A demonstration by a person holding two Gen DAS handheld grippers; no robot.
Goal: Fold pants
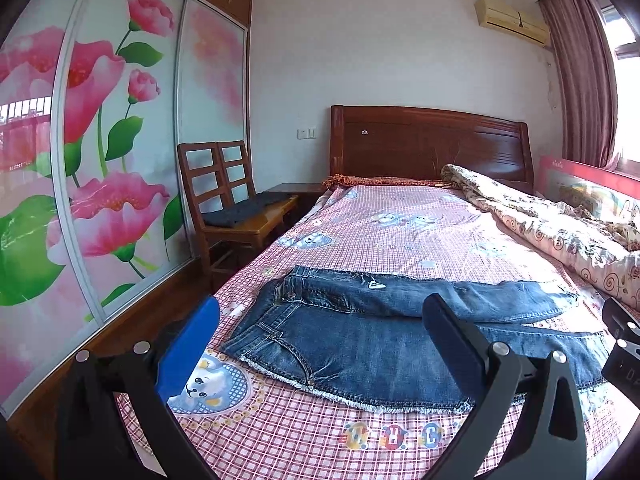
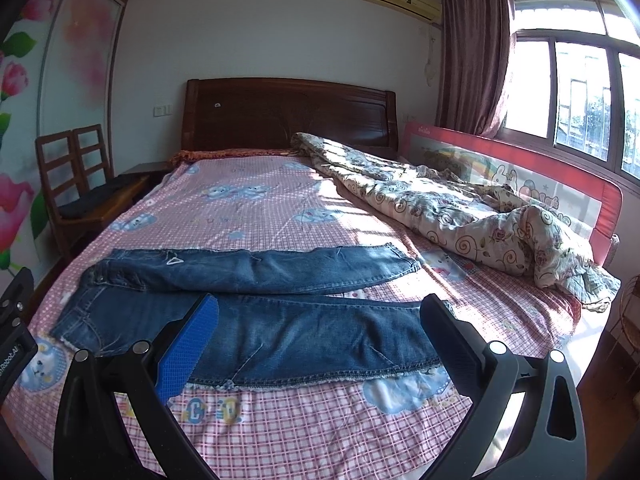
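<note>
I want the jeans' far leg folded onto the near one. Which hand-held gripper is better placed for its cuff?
Probably the right hand-held gripper: it hangs open over the legs' cuff end of the jeans. The left hand-held gripper, also open, faces the waistband.

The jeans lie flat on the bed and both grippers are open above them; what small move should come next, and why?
Probably lower the right gripper to the near leg's hem. The jeans lie spread with both legs apart, unfolded, and the left gripper hangs open near the waist, gripping nothing.
</note>
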